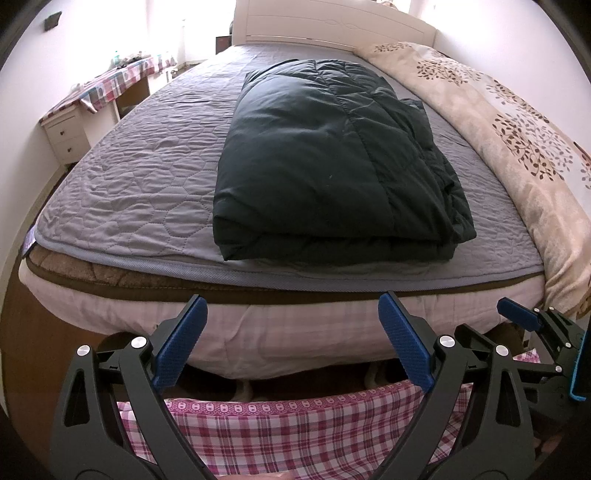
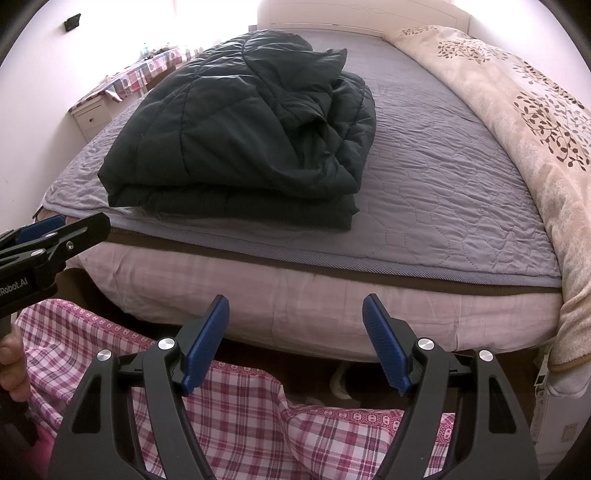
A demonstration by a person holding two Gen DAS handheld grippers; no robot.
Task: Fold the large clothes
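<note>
Both grippers, left gripper and right gripper, hang wide open and empty before the bed edge, folded dark quilted jacket lying just beyond it.

The headboard washes out in window glare. Clutter on the side table is too small to identify. The beige quilt runs off the right edge.

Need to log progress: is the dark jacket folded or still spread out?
Folded. The jacket lies as a compact stack of layers on the bed, with doubled edges at its near end; neither gripper touches it.
</note>
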